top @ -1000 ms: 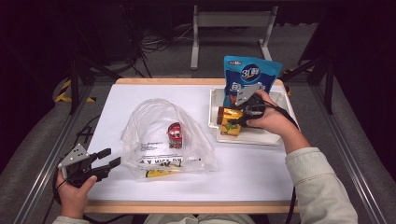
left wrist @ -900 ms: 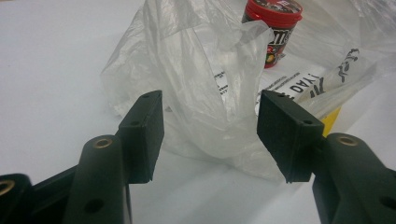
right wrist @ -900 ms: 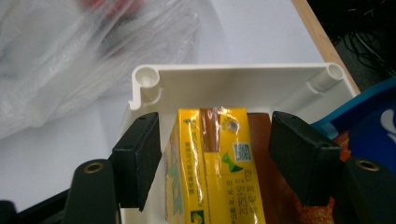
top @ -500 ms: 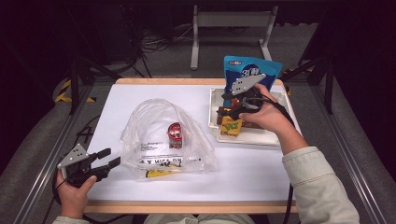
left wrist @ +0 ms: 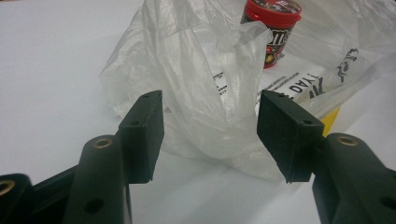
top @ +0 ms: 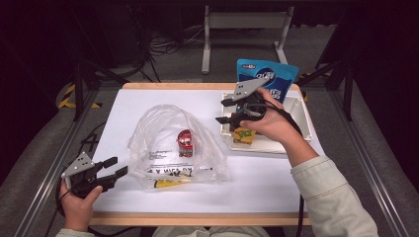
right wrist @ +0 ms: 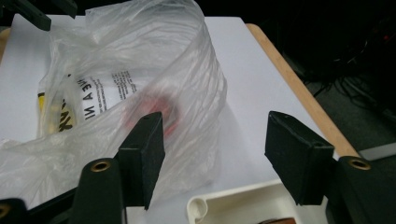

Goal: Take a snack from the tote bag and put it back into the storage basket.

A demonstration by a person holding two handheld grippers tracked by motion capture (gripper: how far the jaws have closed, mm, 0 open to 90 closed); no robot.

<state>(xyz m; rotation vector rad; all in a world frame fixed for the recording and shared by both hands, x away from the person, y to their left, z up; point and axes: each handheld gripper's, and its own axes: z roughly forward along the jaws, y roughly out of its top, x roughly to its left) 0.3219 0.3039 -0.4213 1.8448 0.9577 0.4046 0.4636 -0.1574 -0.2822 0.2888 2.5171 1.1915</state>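
1. The left gripper [top: 114,168] rests at the near left corner of the white surface [top: 148,106], its jaws spread with nothing between them, just beside the near left edge of the clear plastic bag [top: 175,148] and apart from it.
2. In the left gripper view the crumpled film of the bag [left wrist: 219,93] stands right ahead of the open jaws. Whether a jaw tip brushes it is hard to tell.
3. A small red-lidded tub [top: 185,140] stands upright inside the bag. In the left gripper view its lid and part of its label [left wrist: 273,28] show, while the folds cover its base.
4. Printed text and a yellow patch [top: 165,183] lie at the bag's near edge. The lettering is too creased to read.
5. The right gripper [top: 225,111] hovers over the left rim of the white tray [top: 301,111], jaws spread and empty, pointing toward the bag.
6. In the right gripper view the tub is a red blur [right wrist: 163,114] behind the film, and 1 corner of the tray [right wrist: 210,205] is cut off at the bottom.
7. A yellow packet [top: 243,136] lies in the tray, partly hidden under the right hand [top: 274,123]. A blue pouch [top: 276,79] stands at the tray's far edge, its lower part hidden behind the gripper and hand.
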